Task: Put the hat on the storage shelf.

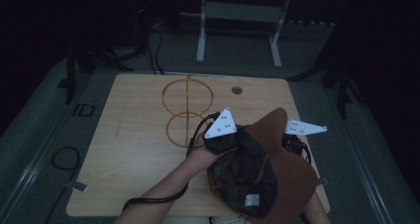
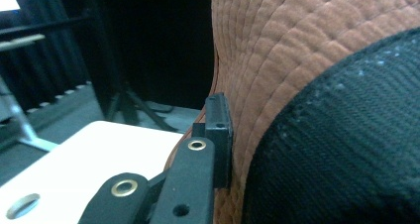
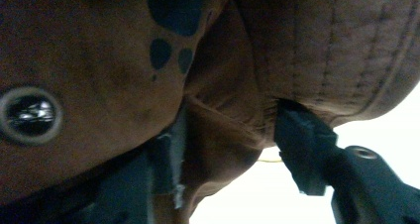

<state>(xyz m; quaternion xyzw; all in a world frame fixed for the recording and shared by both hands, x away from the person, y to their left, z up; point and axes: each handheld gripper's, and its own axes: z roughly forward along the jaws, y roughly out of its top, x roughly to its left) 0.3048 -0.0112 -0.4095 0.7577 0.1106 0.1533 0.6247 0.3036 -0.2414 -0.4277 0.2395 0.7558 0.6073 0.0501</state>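
A brown brimmed hat (image 1: 292,177) is held upside down over the table's near right part. Its black mesh lining (image 1: 242,172) faces up, with a small white label (image 1: 252,199) inside. My left gripper (image 1: 233,136) grips the hat's left rim. In the left gripper view one black finger (image 2: 219,130) presses flat against the quilted brown brim (image 2: 297,45), and the other is hidden behind the fabric. My right gripper (image 1: 289,140) is at the far right rim. One of its fingers (image 3: 303,152) is tucked under the brown cloth (image 3: 317,50), beside a metal eyelet (image 3: 29,114).
A wooden stand of two rings on a central rod (image 1: 187,110) lies flat on the light wooden table (image 1: 133,140), left of the hat. A round cable hole (image 1: 236,90) sits near the far edge. A white metal frame (image 1: 237,30) stands beyond the table.
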